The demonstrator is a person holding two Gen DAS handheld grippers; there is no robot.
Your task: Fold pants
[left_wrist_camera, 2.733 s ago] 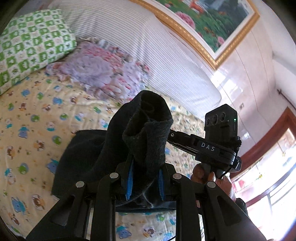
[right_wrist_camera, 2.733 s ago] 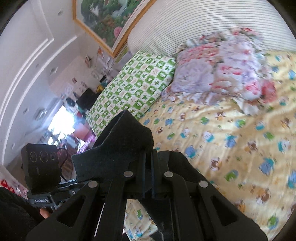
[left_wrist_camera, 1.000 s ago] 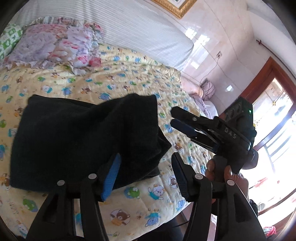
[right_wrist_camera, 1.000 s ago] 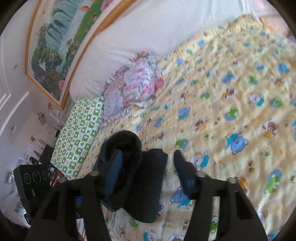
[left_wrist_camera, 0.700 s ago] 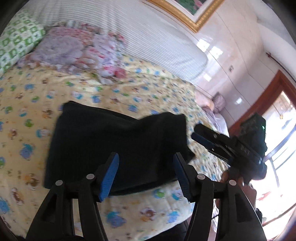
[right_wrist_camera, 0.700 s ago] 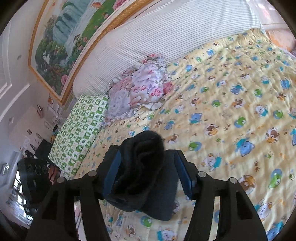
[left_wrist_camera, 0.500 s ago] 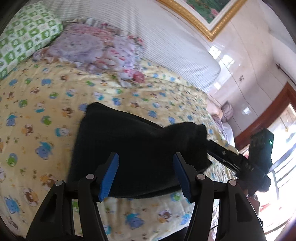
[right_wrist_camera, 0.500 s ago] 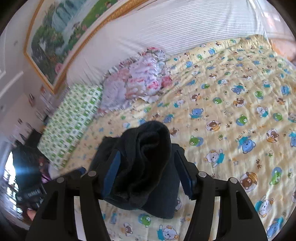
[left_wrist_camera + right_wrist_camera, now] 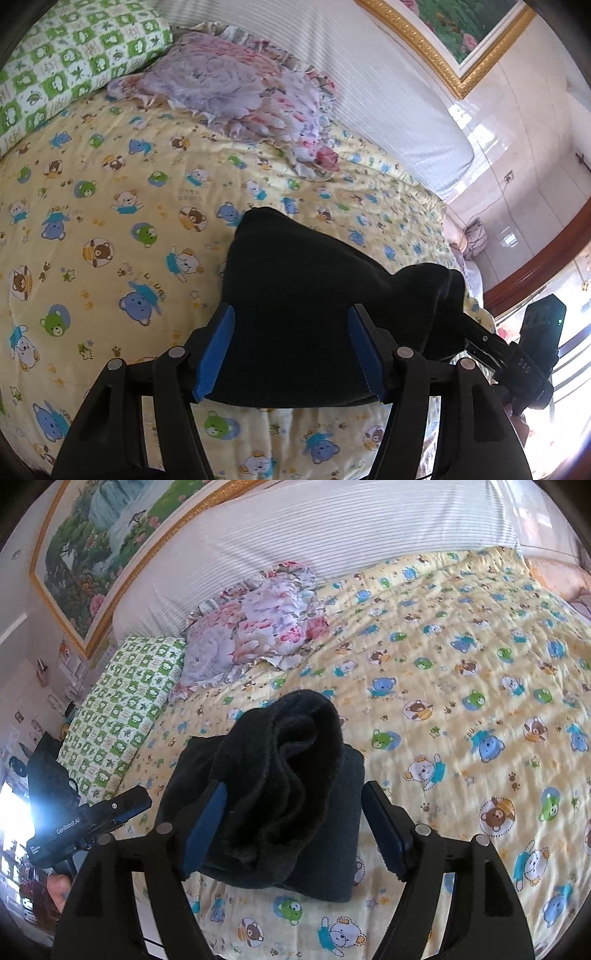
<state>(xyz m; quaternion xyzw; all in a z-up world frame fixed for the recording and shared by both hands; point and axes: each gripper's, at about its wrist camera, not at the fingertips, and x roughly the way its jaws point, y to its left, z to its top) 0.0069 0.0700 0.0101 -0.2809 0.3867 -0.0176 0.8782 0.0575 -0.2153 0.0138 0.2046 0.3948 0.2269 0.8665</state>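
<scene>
The black pants point(image 9: 295, 295) lie folded on the yellow bear-print bedspread point(image 9: 110, 221), near the bed's front edge. My left gripper point(image 9: 291, 347) is open just above their near edge, holding nothing. In the right wrist view the pants point(image 9: 317, 830) lie flat, with one bunched end point(image 9: 284, 768) lifted between the jaws of my right gripper point(image 9: 295, 827). Those jaws stand wide apart, and the cloth rests against the left pad point(image 9: 203, 823). The right gripper's body also shows at the right in the left wrist view point(image 9: 532, 350).
A floral pillow point(image 9: 240, 85) and a green checked pillow point(image 9: 66, 62) lie at the head of the bed, against a striped white headboard point(image 9: 369, 85). A gold-framed painting point(image 9: 92, 535) hangs above. A wooden door frame point(image 9: 546, 258) is at the right.
Both grippers, shut on the raised pants 2.7 s ago, have opened. The pants now lie folded on the bed. The left gripper has drawn back from them.
</scene>
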